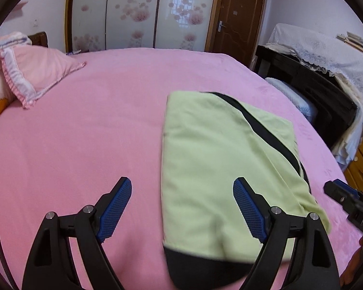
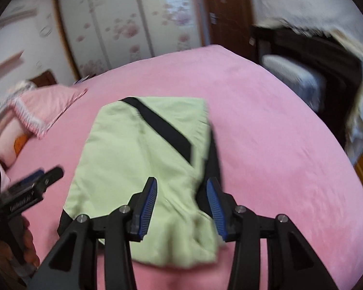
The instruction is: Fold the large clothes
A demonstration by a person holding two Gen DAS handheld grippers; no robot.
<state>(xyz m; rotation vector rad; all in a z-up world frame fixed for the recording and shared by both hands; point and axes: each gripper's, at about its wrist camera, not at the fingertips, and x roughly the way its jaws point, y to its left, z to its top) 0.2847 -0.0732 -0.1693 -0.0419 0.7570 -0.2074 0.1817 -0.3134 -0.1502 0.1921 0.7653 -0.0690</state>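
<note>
A bedroom with floral wardrobe doors and a pink bed: a folded green garment lies right of the bed's centre, with bare sheet on all sides. The left gripper hangs with jaws wide, empty; the right gripper hovers half-spread, released, above the garment's near edge.

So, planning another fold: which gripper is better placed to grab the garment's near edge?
Probably the right gripper: its open jaws straddle the green garment. The left gripper sits over the garment's side edge and bare bedsheet.
</note>
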